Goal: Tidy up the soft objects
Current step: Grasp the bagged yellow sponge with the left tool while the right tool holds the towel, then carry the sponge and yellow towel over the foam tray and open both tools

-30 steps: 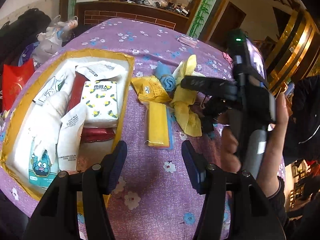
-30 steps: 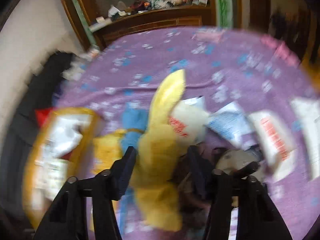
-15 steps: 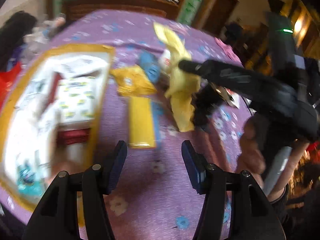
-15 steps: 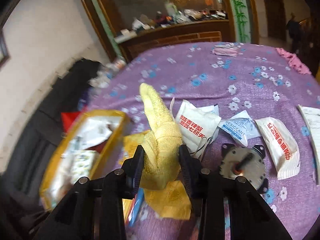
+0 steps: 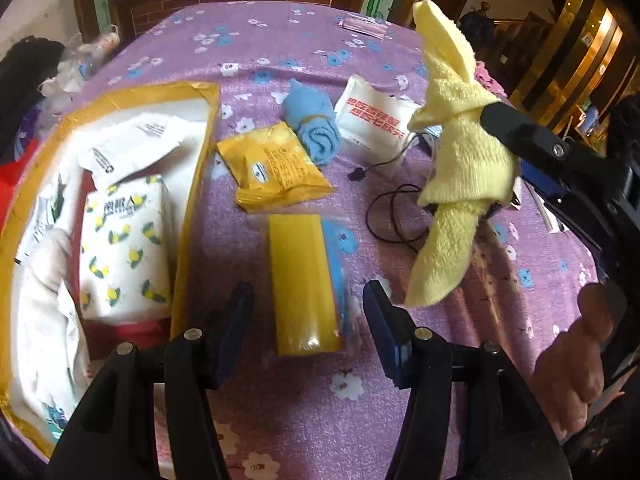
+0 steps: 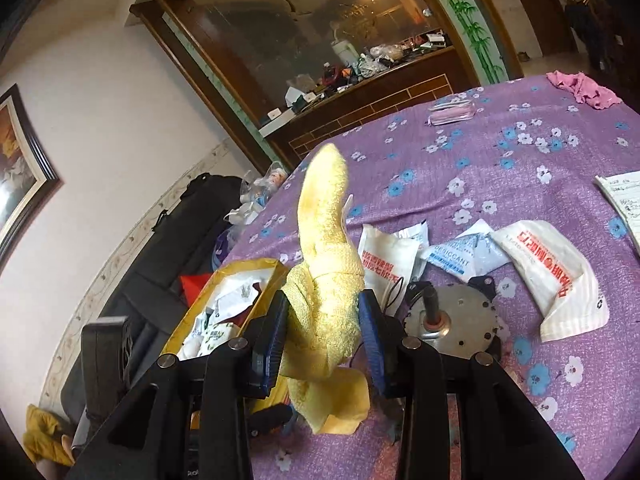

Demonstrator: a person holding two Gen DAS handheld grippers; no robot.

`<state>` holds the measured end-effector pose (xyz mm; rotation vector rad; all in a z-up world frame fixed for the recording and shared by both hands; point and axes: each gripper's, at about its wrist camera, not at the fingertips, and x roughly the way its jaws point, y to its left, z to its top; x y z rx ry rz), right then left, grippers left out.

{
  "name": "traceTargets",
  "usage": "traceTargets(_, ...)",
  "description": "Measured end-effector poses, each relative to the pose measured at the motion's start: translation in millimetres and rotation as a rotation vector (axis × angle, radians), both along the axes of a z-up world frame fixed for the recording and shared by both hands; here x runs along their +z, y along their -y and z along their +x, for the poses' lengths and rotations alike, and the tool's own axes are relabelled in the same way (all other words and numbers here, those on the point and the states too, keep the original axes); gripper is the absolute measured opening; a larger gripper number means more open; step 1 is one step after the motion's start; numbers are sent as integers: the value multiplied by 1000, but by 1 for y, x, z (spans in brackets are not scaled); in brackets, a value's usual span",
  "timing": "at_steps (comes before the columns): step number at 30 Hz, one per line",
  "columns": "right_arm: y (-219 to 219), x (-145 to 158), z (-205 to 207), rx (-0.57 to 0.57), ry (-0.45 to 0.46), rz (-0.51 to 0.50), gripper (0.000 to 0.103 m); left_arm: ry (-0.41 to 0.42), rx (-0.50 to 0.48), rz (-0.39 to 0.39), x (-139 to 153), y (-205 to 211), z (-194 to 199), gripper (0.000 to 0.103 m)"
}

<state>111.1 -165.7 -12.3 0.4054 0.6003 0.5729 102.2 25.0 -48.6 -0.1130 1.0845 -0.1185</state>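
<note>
Right gripper (image 6: 323, 330) clamped on a pale yellow towel (image 6: 326, 280) lifted off the purple floral tablecloth (image 6: 500, 160), left gripper (image 5: 308, 324) parted and empty above a yellow packet (image 5: 300, 280), yellow-rimmed box (image 5: 192, 184) at nine o'clock

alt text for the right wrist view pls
The right gripper is shut on a knotted pale-yellow terry towel, lifted above a purple floral tablecloth. Behind lie white desiccant sachets, a round metal motor and a yellow-edged box.
</note>
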Motion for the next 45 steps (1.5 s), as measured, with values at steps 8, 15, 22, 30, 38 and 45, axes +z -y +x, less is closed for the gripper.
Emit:
traceTargets(8,1,5,-2,-16,-4,1,34,-56,-39,81,-7,25,17,52)
traceTargets(15,-2,5,0,2,-5,13,35,-65,-4,2,-17,11,10,32)
traceTargets(22,-10,1,-2,21,22,-10,35,-25,9,-192,-4,-13,-37,32)
traceTargets(30,-7,3,-20,73,-19,79,35,95,17,-294,52,-47,-64,32)
traceTargets(38,-50,40,-45,211,26,80,35,235,109,-314,93,-92,-83,32)
traceTargets(45,-102,56,-25,278,6,37,35,289,219,-295,102,-145,-80,32)
